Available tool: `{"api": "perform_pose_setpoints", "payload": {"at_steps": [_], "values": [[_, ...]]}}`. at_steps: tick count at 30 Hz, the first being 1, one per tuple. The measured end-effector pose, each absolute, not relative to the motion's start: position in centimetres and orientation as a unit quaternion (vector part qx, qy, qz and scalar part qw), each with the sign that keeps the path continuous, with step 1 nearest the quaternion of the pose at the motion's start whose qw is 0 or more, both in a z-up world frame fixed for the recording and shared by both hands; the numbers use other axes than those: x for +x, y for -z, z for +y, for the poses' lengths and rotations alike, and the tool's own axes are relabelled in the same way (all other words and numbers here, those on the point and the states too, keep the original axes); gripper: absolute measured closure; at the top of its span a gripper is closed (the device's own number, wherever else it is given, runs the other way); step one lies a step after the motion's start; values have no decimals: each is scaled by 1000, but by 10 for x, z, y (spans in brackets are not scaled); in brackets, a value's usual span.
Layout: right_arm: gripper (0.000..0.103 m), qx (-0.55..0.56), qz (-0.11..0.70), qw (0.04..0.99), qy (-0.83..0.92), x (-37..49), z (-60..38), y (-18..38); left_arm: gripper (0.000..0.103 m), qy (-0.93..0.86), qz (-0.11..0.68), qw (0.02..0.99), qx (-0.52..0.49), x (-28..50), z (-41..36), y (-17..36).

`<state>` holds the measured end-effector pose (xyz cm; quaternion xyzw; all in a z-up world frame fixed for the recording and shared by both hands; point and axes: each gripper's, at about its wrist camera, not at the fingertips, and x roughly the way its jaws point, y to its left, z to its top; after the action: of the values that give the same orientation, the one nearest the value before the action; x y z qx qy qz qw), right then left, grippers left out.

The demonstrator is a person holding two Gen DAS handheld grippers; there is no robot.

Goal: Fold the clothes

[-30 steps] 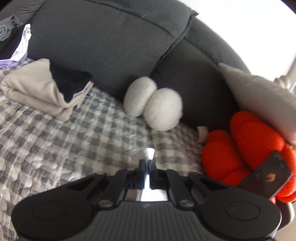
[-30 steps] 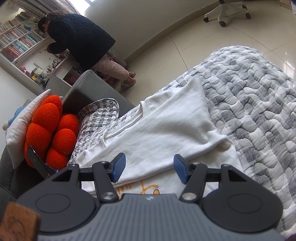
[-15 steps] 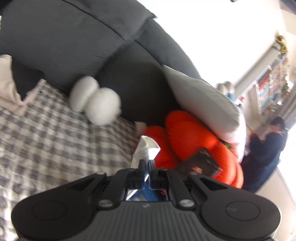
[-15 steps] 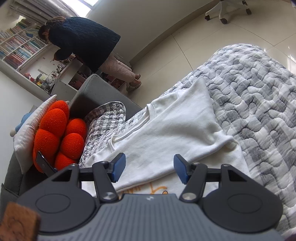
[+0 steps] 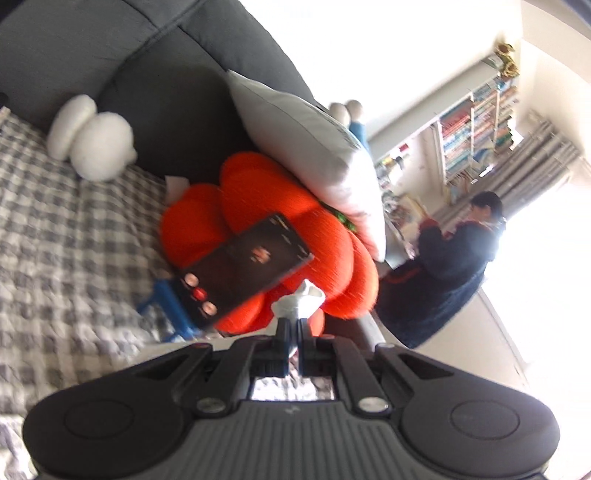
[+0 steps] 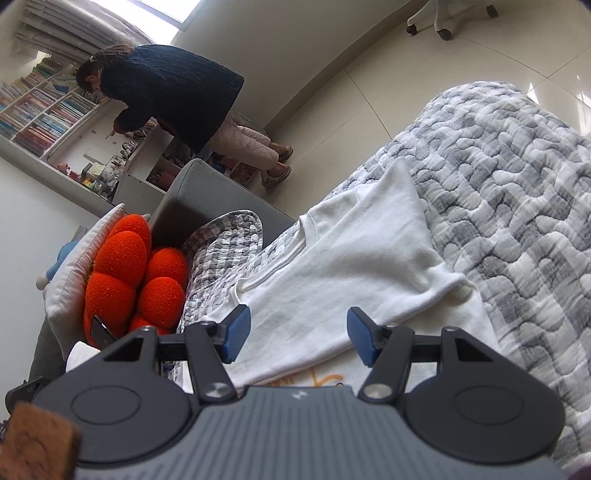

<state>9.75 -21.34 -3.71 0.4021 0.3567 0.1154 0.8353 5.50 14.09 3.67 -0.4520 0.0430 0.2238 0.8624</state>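
Observation:
A white shirt [image 6: 351,266] with an orange print near its lower edge lies partly folded on the grey checked quilt [image 6: 517,206]. My right gripper [image 6: 298,334] hovers just over the shirt, open, its blue pads apart with nothing between them. My left gripper [image 5: 293,326] is shut on a pinch of white cloth [image 5: 299,301], whose tuft sticks up past the closed fingertips. It is raised in front of the orange cushion [image 5: 280,229]. The left wrist view is blurred by motion, and where the cloth leads is hidden below the gripper.
A phone [image 5: 243,266] on a blue stand [image 5: 166,306] leans on the orange cushion, under a white pillow [image 5: 310,155]. A white plush [image 5: 92,136] rests against the dark sofa back [image 5: 110,48]. A person [image 6: 173,92] stands at bookshelves [image 6: 40,118]. An office chair [image 6: 443,14] is beyond.
The left gripper has lifted and swung right with the white cloth pinched; the folded clothes stack left its view and the cushion, phone and person came in. The right gripper barely shifted.

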Motion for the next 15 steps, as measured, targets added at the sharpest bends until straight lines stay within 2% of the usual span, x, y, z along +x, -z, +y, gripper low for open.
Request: {"api": "perform_pose_setpoints", "payload": {"at_steps": [15], "values": [[40, 443, 350, 816, -121, 96, -236, 41, 100, -128, 96, 875, -457, 94, 67, -36]]}}
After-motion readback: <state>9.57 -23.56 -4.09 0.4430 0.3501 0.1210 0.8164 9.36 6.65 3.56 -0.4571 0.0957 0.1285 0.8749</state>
